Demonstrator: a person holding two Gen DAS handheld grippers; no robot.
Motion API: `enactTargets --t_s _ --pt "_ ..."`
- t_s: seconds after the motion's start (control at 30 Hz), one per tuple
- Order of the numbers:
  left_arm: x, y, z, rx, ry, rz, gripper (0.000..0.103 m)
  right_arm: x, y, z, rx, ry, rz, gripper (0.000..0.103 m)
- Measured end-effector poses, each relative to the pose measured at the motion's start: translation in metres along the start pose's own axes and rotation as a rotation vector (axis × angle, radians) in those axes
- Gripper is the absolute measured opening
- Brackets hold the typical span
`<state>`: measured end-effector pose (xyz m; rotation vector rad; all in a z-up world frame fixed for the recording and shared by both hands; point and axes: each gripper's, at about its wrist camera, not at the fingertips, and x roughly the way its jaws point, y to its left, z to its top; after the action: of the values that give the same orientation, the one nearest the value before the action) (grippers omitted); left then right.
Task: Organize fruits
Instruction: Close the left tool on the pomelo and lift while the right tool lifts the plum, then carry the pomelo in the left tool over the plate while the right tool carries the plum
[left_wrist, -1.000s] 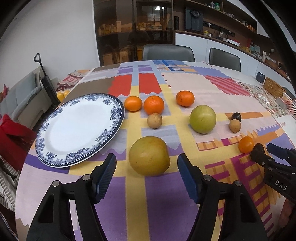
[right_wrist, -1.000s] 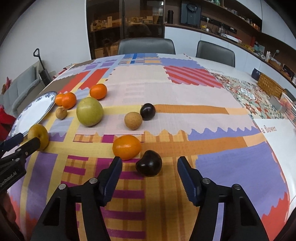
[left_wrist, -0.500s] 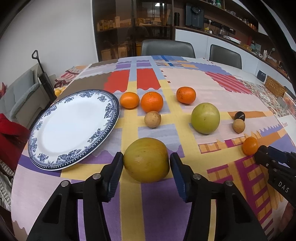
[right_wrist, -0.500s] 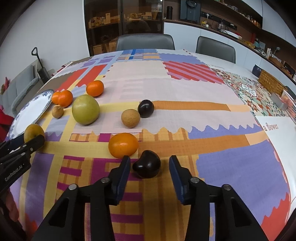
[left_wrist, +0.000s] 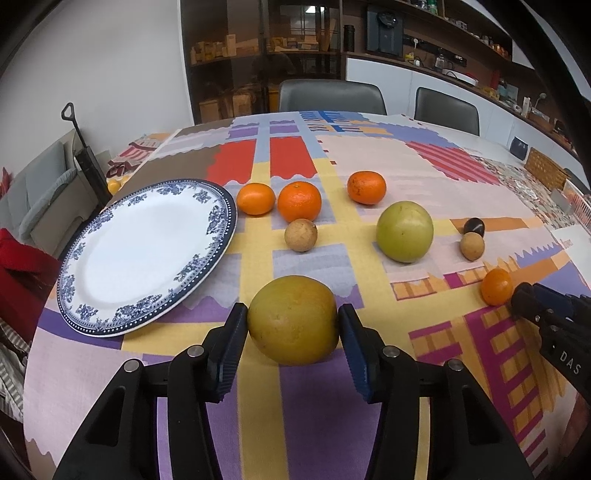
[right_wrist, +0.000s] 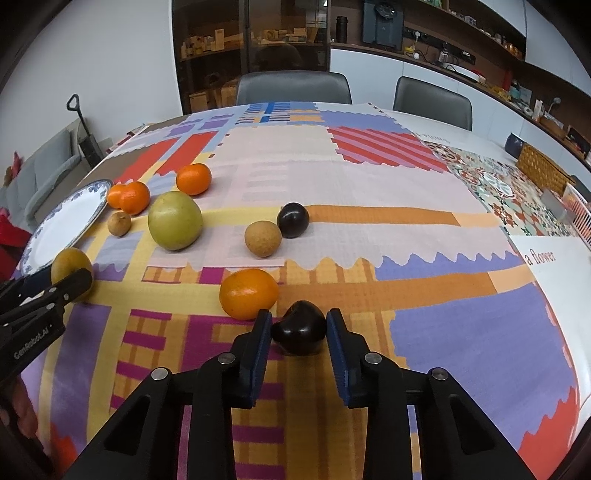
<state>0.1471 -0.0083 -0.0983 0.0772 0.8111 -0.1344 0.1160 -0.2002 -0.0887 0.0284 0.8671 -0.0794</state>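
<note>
My left gripper is shut on a large yellow-brown pear that rests on the tablecloth, just right of a blue-rimmed white plate. My right gripper is shut on a dark plum on the cloth, next to an orange. Further back lie a green pear, three oranges, two small brown fruits and a second dark plum. The plate and the left gripper also show in the right wrist view.
A patchwork tablecloth covers the round table. Two grey chairs stand at the far side. A woven basket sits at the far right. A red bag lies off the table's left edge.
Both grippers moved forward and closed: the left one on the yellow-brown pear, the right one on the near dark plum. The fruits stay on the cloth.
</note>
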Motion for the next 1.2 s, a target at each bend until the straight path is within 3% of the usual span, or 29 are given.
enactTargets --t_s 0.43,0.87,1.2 --pt "-0.030 0.009 -0.003 -0.016 -0.049 -0.009 0.049 -0.028 0.011 0.002 -0.060 -0.073 0.034 0.031" --pt "-0.066 0.066 -0.008 -0.089 -0.101 0.059 0.049 -0.057 0.081 0.025 -0.211 -0.154 0.256 0.031" --pt "-0.062 0.115 0.001 -0.082 -0.101 0.107 0.049 -0.046 0.149 0.051 -0.294 -0.133 0.395 0.031"
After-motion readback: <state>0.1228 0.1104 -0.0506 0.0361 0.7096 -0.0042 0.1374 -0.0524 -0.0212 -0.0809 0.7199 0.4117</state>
